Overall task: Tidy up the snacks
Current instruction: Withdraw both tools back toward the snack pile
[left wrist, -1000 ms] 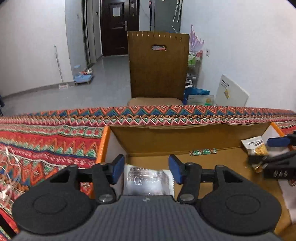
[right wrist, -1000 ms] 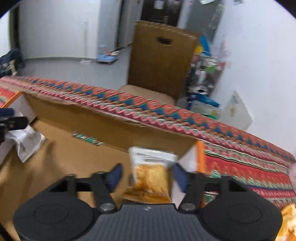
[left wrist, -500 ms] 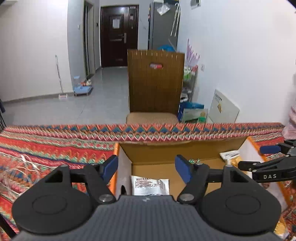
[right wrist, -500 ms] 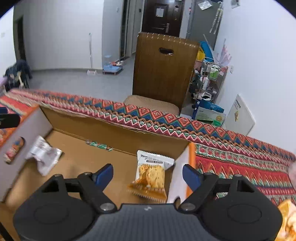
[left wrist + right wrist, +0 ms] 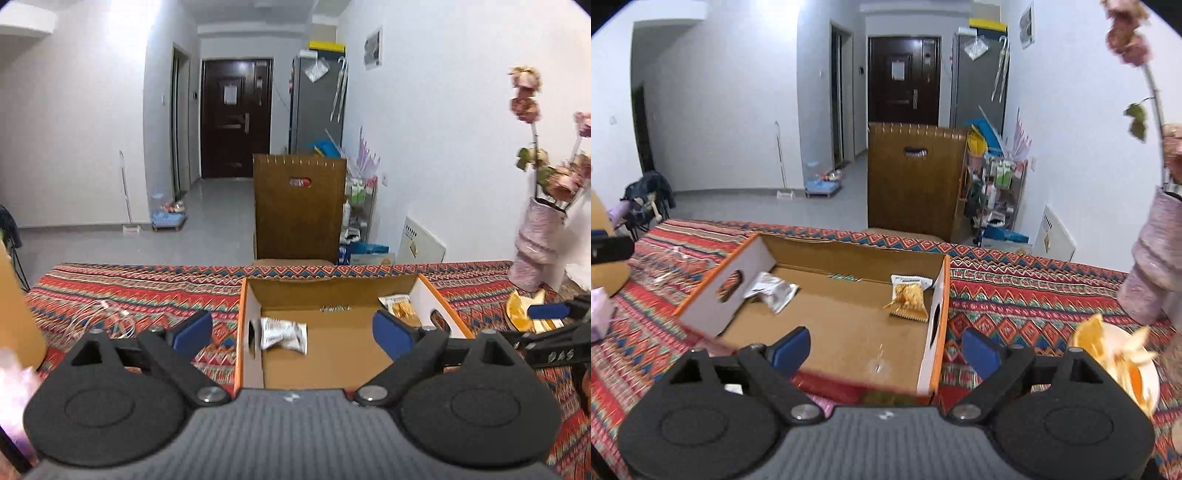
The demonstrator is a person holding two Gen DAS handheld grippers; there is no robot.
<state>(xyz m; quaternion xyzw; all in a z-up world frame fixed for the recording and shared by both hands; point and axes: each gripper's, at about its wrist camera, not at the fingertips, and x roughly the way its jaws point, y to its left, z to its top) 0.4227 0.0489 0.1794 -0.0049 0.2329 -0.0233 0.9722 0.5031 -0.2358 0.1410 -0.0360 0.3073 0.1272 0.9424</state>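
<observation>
An open cardboard box with orange-edged white end walls sits on the patterned tablecloth; it also shows in the right wrist view. Inside lie a silver-white snack packet at the left end and an orange cracker packet at the right end. A thin green-patterned strip lies by the far wall. My left gripper is open and empty, above the box's near edge. My right gripper is open and empty, near the box's right front corner.
A plate with orange slices sits right of the box. A pink vase with dried flowers stands at the far right. A clear wrapper and a tan object lie to the left. A wooden chair stands behind the table.
Both grippers have pulled back and up from the box and opened wider. The white packet and the cracker packet stay lying in the box.
</observation>
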